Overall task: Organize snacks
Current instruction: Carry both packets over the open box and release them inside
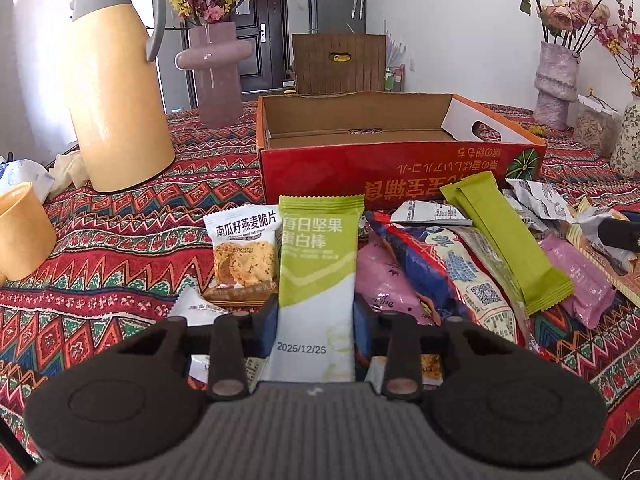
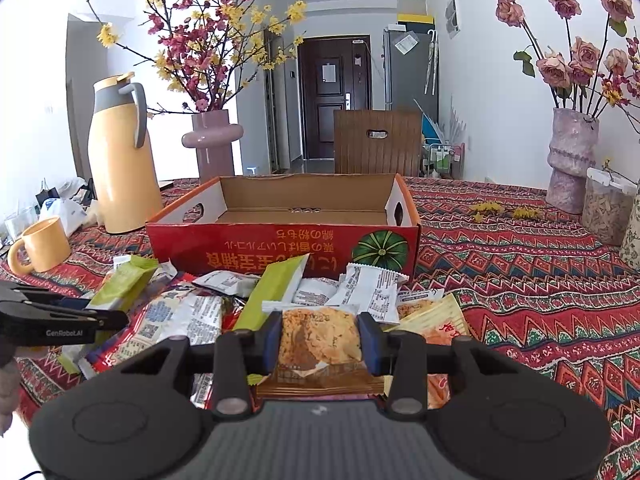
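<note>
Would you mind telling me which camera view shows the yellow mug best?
The right wrist view: the yellow mug appears whole, handle included, left of the red box. The left wrist view cuts the mug off at the frame's left edge, handle unseen.

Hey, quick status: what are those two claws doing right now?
Left gripper shut on green protein bar. Right gripper shut on oat crisp packet. Red box ahead, open and empty. Nothing blocking.

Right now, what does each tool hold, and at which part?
Left tool grips the green protein bar by its white lower end. Right tool grips an oat crisp packet across its middle.
</note>
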The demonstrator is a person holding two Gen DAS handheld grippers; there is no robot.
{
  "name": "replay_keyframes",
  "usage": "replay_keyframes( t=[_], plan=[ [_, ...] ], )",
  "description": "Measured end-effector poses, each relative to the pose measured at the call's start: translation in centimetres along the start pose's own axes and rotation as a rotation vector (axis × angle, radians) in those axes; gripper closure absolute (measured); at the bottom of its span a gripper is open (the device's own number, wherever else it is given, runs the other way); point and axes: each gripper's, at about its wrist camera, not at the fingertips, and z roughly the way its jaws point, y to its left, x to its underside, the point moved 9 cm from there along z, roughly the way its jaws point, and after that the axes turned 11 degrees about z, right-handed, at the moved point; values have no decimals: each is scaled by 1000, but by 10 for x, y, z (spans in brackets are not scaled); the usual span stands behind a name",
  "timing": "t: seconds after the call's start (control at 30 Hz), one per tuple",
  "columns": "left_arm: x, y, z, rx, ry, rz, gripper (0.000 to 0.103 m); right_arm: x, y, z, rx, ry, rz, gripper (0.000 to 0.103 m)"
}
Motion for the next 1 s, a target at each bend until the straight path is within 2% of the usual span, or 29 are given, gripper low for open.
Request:
replay_keyframes(
  t=[0.23, 0.57, 0.77, 1.0],
  plan=[
    [-22, 5, -17, -13, -57, -5, 66, -15, 2, 1, -2, -25, -4, 64],
    [-77, 11, -29, -35, -142, -11, 66, -59, 6, 20, -17, -79, 35, 64],
    [-114, 15, -14, -50, -160, -19, 66, -96, 8, 46, -11, -100, 41, 64],
    [-159, 18, 26, -62, -141, -15, 66, -132, 7, 89, 31, -97, 26, 64]
  ],
)
